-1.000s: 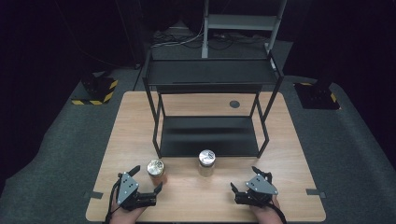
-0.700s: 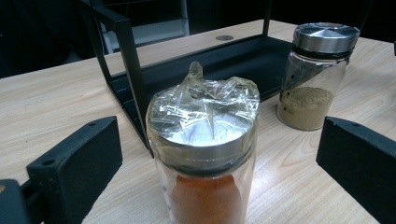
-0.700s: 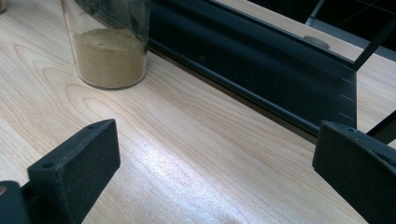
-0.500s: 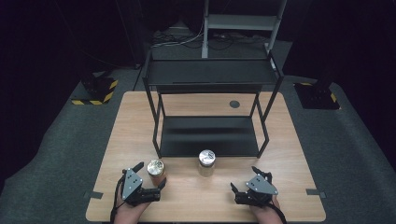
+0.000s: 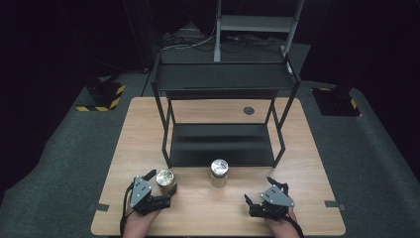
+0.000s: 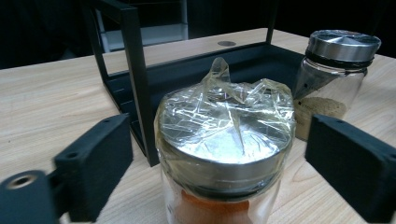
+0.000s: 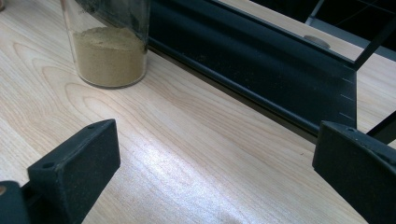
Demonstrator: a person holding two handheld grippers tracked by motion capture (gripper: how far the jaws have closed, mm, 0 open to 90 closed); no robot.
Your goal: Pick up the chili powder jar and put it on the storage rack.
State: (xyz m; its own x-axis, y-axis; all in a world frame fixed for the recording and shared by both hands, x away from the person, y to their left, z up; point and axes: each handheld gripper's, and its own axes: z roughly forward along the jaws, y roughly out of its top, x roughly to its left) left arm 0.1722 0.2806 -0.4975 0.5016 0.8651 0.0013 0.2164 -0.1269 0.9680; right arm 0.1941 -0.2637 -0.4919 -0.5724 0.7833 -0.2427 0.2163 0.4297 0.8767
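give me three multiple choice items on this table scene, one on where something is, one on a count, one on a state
1. Where is the jar with orange powder?
A. on the shelf rack's top tier
B. between the left hand-held gripper's jaws
C. beside the right hand-held gripper

2. How many jars stand on the table?
A. two
B. three
C. four

3. How do the left hand-held gripper's pads stand to that jar?
A. pressed on the glass
B. shut above the lid
C. either side, gaps showing

Answers: 1 B, the left gripper view shows it between the pads. 2 A, the wrapped jar and the jar with tan powder, in front of the shelf rack. 3 C, the jaws have just been closing, but wood shows between each pad and the glass.
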